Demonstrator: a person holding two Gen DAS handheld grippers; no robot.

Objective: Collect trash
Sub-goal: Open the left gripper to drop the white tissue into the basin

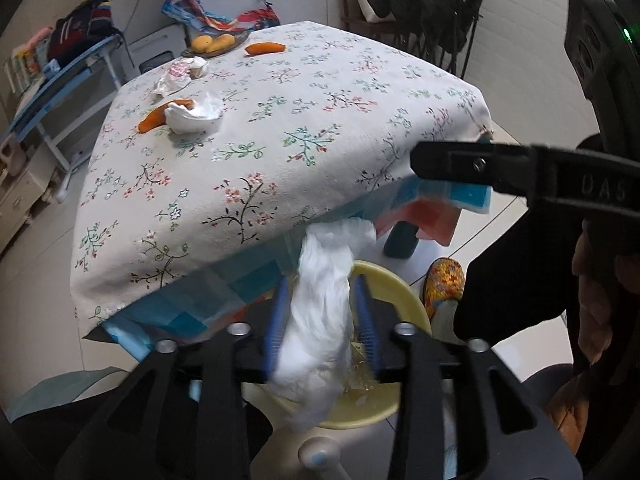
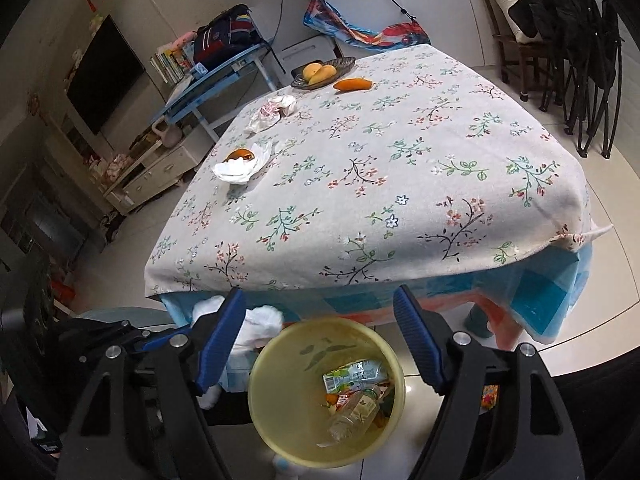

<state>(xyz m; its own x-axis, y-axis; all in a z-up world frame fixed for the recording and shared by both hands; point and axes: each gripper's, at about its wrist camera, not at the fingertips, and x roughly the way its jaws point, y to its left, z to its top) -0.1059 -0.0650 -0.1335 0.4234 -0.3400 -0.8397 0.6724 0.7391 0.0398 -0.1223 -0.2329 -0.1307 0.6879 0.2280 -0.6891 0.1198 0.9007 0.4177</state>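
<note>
Below the floral-clothed table (image 1: 280,128), the crumpled white tissue wad (image 1: 320,320) hangs over the round yellow plastic bin (image 2: 326,396) between the left gripper (image 1: 322,320)'s loosened jaws, looking light, soft and easiest pinched mid-bulk, while the right gripper (image 2: 320,344) is open and empty.

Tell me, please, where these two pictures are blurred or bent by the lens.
Left wrist view: the white plastic bag is smeared by motion blur, while the floral tablecloth stays sharp. Right wrist view: mostly sharp; the fisheye bends the table edge, and the corners go dark.
</note>
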